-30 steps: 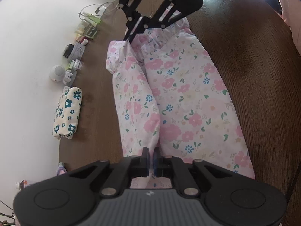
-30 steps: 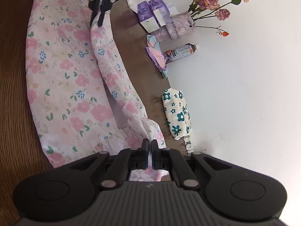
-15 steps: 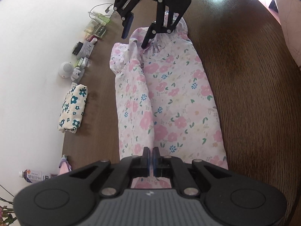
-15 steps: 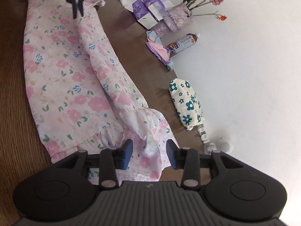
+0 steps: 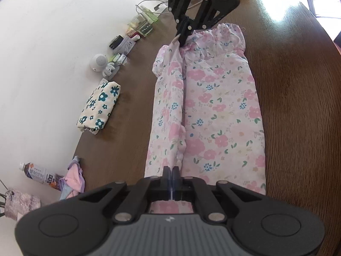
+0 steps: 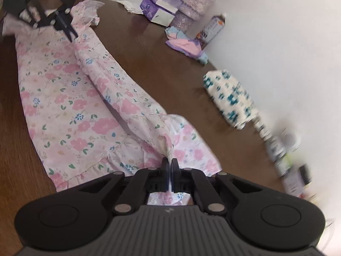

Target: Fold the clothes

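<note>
A long pink floral garment (image 5: 213, 111) lies flat on the dark wooden table (image 5: 298, 106), with its wall-side edge folded over in a narrow strip. My left gripper (image 5: 171, 170) is shut on one end of that strip. At the far, ruffled end my right gripper (image 5: 181, 39) is shut on the fabric. In the right wrist view the right gripper (image 6: 169, 163) pinches a raised peak of the ruffled hem of the garment (image 6: 70, 98). The left gripper (image 6: 71, 35) shows at the top left, closed on the cloth.
A folded white cloth with teal flowers (image 5: 99, 106) lies by the wall. Along the wall also stand a drink bottle (image 5: 38, 173), a crumpled pink and purple cloth (image 5: 73, 179), a round white speaker (image 5: 98, 62) and small clutter. Purple tissue packs (image 6: 159, 10) sit beside a vase.
The right gripper opened and let go of the ruffled end, then shut again on the fabric and lifted it slightly. The left gripper stayed shut on the garment and rolled a little.
</note>
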The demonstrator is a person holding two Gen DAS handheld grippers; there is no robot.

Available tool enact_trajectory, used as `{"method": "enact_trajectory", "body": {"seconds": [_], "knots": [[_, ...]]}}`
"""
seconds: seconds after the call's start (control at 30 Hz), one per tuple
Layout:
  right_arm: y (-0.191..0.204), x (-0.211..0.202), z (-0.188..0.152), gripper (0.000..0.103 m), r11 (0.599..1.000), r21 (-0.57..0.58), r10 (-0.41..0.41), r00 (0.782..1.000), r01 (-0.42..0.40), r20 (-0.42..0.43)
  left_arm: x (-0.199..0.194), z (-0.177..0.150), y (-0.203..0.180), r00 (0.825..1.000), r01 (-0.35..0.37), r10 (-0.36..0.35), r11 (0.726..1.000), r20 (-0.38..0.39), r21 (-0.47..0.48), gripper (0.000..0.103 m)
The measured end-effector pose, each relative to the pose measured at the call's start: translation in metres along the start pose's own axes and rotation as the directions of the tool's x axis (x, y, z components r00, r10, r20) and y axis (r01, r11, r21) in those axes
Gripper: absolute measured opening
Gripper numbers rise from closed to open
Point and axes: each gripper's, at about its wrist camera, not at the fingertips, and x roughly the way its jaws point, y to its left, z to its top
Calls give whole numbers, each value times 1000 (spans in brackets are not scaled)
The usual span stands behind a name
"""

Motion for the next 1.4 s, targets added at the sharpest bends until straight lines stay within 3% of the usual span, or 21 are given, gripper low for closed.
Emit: {"method": "enact_trajectory", "body": {"seconds": [0.03, 0.07, 0.1, 0.13, 0.17, 0.23, 0.33, 0.47, 0.57, 0.67, 0.7, 0.77, 0.8, 0.83, 0.93, 1.03, 1.07, 1.13, 1.23, 1.3, 1.4], "knots": [[15, -4, 3, 1, 983, -141, -114, 993, 114, 7, -1, 0, 1, 1000, -2, 2, 1000, 3, -8, 0], [30, -4, 3, 1, 933, -287, -218, 976, 215, 22, -2, 1, 0, 1000, -2, 2, 1000, 4, -8, 0], [46, -1, -1, 1, 858, -422, -301, 953, 292, 48, -3, 2, -1, 1000, 0, 0, 1000, 7, -5, 0], [57, 2, -6, 1, 803, -503, -337, 939, 321, 61, -4, 2, -2, 1000, 2, -2, 1000, 8, -4, 0], [62, 4, -8, 1, 786, -531, -340, 939, 316, 56, -3, 2, -3, 1000, 5, -5, 1000, 7, -8, 0], [60, 4, -9, 2, 841, -472, -291, 956, 265, 17, -2, 1, -3, 1000, 12, -12, 1000, 8, -19, 0], [37, 2, -4, 3, 934, -276, -237, 971, 228, -1, 2, 1, -4, 1000, 13, -13, 1000, 7, -27, 0], [5, 6, 4, 3, 987, -47, -155, 988, 154, -10, 6, 4, -6, 1000, 15, -15, 1000, -2, -27, 0], [-17, 17, 3, 3, 991, 128, -46, 999, 48, -23, 10, 5, -5, 1000, 16, -16, 999, -11, -43, 0], [-48, 31, -8, 8, 925, 372, 78, 997, -73, 2, 16, 5, -3, 999, 14, -16, 998, -33, -66, 0], [-54, 33, -12, 14, 910, 405, 89, 996, -85, 10, 18, 5, -3, 999, 13, -16, 998, -38, -69, 0], [-63, 37, -21, 34, 881, 456, 124, 992, -126, 34, 18, 4, -4, 999, 11, -14, 998, -42, -68, 0], [-63, 36, -23, 45, 877, 453, 155, 987, -161, 50, 18, 4, -4, 999, 14, -17, 998, -41, -69, 0], [-63, 36, -24, 47, 874, 444, 187, 980, -196, 65, 18, 4, -3, 999, 16, -19, 998, -41, -69, 0], [-57, 39, -20, 47, 908, 367, 206, 978, -200, 24, 19, 4, -1, 999, 21, -24, 998, -40, -67, 0], [-60, 48, -15, 45, 913, 354, 217, 976, -203, 2, 21, 4, 2, 999, 21, -24, 998, -39, -67, 0], [-62, 49, -13, 42, 912, 355, 220, 976, -207, 4, 21, 4, 2, 999, 22, -24, 997, -38, -68, 0], [-69, 50, -10, 21, 909, 358, 226, 974, -216, 14, 21, 4, 3, 999, 23, -25, 997, -35, -69, 0], [-74, 48, -3, 4, 914, 339, 230, 973, -222, 16, 21, 4, 5, 999, 25, -27, 997, -26, -73, 0], [-69, 47, 0, 2, 942, 281, 193, 981, -184, -4, 21, 4, 8, 999, 22, -24, 996, -21, -85, 0], [-45, 38, 7, 1, 999, 45, -12, 999, 13, -35, 16, 6, 9, 1000, 12, -12, 997, 0, -81, 0]]}}
